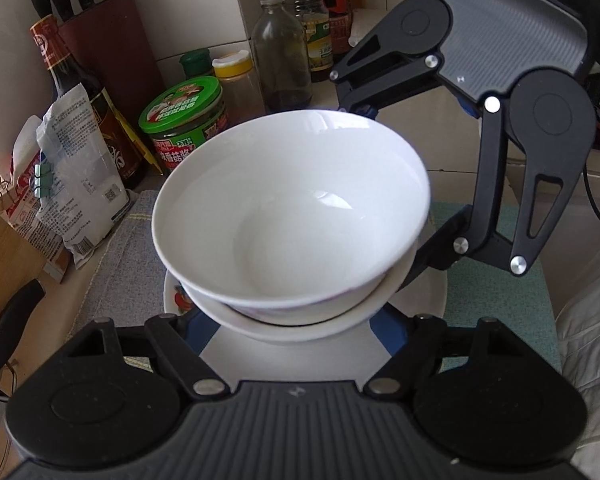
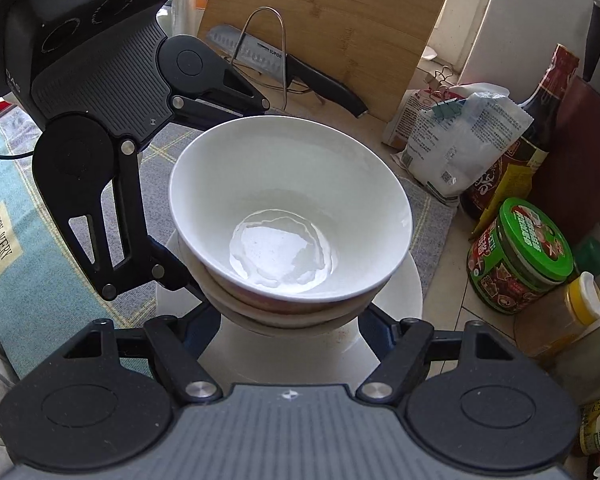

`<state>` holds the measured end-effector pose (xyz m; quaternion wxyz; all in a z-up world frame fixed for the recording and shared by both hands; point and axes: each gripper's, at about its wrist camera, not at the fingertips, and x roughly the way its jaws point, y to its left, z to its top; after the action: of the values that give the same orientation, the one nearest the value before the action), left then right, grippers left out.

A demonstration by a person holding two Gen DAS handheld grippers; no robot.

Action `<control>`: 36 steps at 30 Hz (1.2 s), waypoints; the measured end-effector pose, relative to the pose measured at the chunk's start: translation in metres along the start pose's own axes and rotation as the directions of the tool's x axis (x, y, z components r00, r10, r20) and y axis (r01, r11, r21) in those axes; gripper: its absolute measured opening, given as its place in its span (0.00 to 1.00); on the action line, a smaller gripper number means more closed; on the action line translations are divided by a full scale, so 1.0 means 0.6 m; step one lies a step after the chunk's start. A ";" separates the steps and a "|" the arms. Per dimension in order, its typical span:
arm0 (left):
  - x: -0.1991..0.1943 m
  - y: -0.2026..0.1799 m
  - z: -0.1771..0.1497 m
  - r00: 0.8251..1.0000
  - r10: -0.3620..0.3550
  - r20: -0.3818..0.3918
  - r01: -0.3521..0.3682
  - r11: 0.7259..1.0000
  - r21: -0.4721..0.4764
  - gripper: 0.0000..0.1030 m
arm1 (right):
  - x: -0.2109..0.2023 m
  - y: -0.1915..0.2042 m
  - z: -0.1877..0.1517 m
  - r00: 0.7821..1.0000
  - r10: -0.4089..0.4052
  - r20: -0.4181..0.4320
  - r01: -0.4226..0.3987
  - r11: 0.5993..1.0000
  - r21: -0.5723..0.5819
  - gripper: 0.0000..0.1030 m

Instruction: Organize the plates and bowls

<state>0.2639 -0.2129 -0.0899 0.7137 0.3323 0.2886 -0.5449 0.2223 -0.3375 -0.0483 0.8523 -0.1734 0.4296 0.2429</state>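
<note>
Left wrist, bowl stack (image 1: pixel 292 216) between tongs (image 1: pixel 296 320)

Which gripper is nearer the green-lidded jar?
Right. The right gripper has the green-lidded jar just off its right side; the left gripper sits across the bowls from it.

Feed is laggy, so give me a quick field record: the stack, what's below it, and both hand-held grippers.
stack: upper bowl nested in lower bowl, over white plate
below: grey cloth
left hand-held gripper: fingers straddle lower bowl, tips hidden
right hand-held gripper: same, from opposite side
grip: cannot tell
</note>
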 end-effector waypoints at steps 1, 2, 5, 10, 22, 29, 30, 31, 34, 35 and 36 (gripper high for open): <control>0.003 0.002 0.001 1.000 -0.001 -0.001 0.001 1.000 -0.007 0.78 | 0.001 -0.002 -0.002 1.000 0.002 -0.001 -0.002 1.000 0.005 0.77; 0.004 0.003 0.001 1.000 -0.002 -0.002 0.002 1.000 -0.014 0.78 | 0.003 -0.006 -0.002 1.000 0.007 -0.002 -0.007 1.000 0.011 0.77; 0.008 0.008 0.002 1.000 -0.007 -0.004 0.007 1.000 -0.030 0.78 | 0.009 -0.013 -0.002 1.000 0.017 -0.004 -0.017 1.000 0.014 0.77; 0.011 0.016 0.001 1.000 -0.017 -0.003 0.017 0.998 -0.057 0.78 | 0.015 -0.013 -0.001 1.000 0.011 0.003 -0.011 1.000 0.002 0.78; -0.025 0.000 -0.024 0.989 0.107 0.104 -0.093 0.986 -0.136 0.95 | 0.010 -0.006 -0.001 1.000 -0.012 0.023 0.012 1.000 -0.001 1.00; -0.100 -0.038 -0.061 0.902 0.400 0.162 -0.352 0.900 -0.257 0.99 | -0.008 0.028 0.007 0.988 -0.146 -0.040 0.150 0.977 0.149 1.00; -0.108 -0.041 -0.067 0.894 0.414 0.168 -0.360 0.890 -0.279 0.99 | -0.011 0.038 0.010 0.982 -0.179 -0.055 0.186 0.965 0.185 1.00; -0.118 -0.040 -0.074 0.891 0.422 0.168 -0.355 0.878 -0.322 0.99 | -0.014 0.049 0.014 0.976 -0.205 -0.071 0.216 0.950 0.227 1.00; -0.146 -0.046 -0.092 0.893 0.420 0.161 -0.313 0.838 -0.447 0.99 | -0.021 0.084 0.022 0.950 -0.287 -0.122 0.311 0.891 0.329 1.00; -0.157 -0.052 -0.097 0.889 0.430 0.155 -0.311 0.818 -0.484 0.99 | -0.022 0.098 0.023 0.933 -0.327 -0.152 0.360 0.857 0.368 1.00; -0.166 -0.057 -0.100 0.885 0.441 0.148 -0.315 0.802 -0.508 0.99 | -0.022 0.110 0.023 0.917 -0.354 -0.184 0.399 0.824 0.404 1.00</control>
<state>0.2040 -0.1134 -0.0552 0.8986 0.1265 0.2433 -0.3425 0.1877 -0.2798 -0.0355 0.8775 -0.0731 0.4722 -0.0406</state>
